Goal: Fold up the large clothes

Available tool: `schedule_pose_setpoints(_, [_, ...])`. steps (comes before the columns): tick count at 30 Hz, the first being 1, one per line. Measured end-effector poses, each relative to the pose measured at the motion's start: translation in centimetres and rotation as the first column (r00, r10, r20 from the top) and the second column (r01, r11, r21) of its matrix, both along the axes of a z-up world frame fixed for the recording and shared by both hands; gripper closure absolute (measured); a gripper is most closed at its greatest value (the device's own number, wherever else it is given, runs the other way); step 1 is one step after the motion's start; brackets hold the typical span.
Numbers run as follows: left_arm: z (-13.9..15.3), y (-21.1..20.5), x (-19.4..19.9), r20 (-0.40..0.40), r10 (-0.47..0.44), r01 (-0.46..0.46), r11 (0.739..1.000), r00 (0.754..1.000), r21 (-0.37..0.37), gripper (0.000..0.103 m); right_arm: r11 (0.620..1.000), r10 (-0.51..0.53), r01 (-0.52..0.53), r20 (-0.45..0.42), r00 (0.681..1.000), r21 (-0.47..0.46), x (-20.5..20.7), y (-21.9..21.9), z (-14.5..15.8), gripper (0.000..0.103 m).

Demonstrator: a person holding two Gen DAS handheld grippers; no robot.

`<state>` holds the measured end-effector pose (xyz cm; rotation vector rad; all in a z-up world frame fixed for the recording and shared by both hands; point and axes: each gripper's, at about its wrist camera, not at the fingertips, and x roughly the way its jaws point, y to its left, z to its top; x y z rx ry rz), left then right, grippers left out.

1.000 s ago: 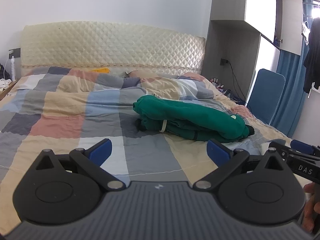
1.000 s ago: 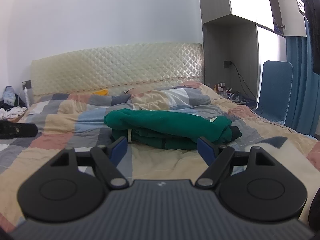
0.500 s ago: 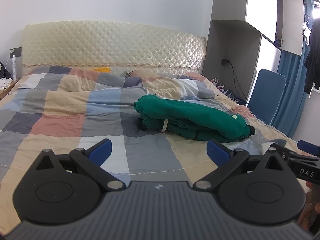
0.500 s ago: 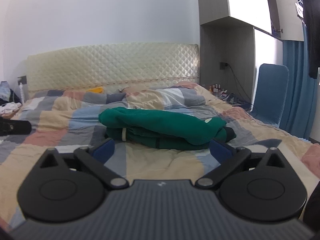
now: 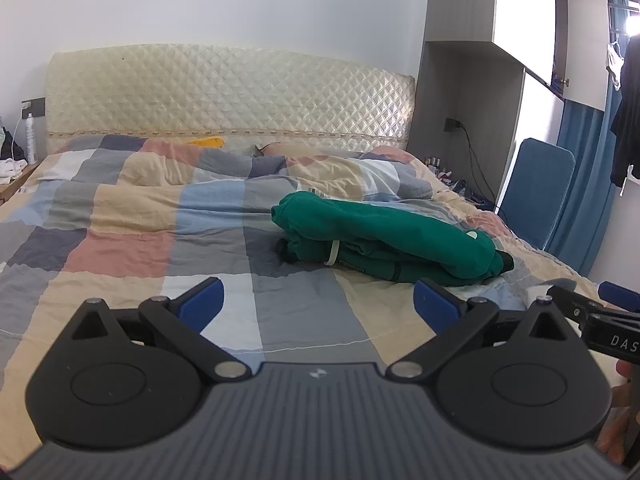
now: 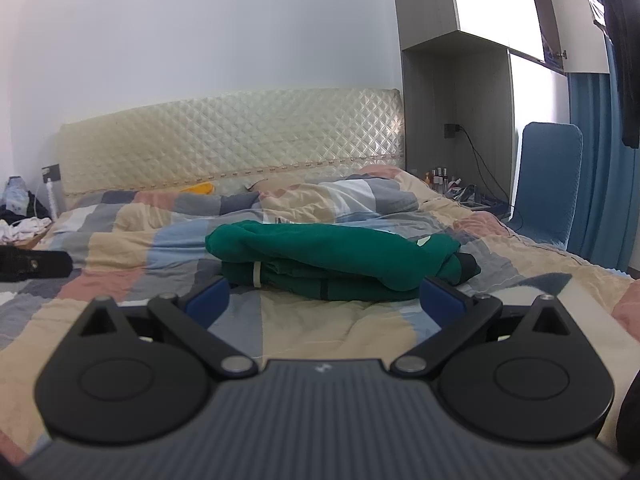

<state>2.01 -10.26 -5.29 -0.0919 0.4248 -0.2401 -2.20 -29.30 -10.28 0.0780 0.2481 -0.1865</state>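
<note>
Right wrist view: green garment (image 6: 332, 258) folded on the bed (image 6: 120, 312) — soft, floppy, best pinched at a hem; right gripper (image 6: 324, 300) and left gripper (image 5: 318, 306) spread wide, nothing held
</note>
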Motion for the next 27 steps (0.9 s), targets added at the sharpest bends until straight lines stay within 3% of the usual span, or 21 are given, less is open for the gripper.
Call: schedule_pose_setpoints(27, [0.26,0.17,-0.52,0.009,-0.015,0.015,1.000,1.000,0.008,0.001,1.000,0.009,-0.009,0.006,1.000,0.022,0.03,-0.54,0.08,0.000])
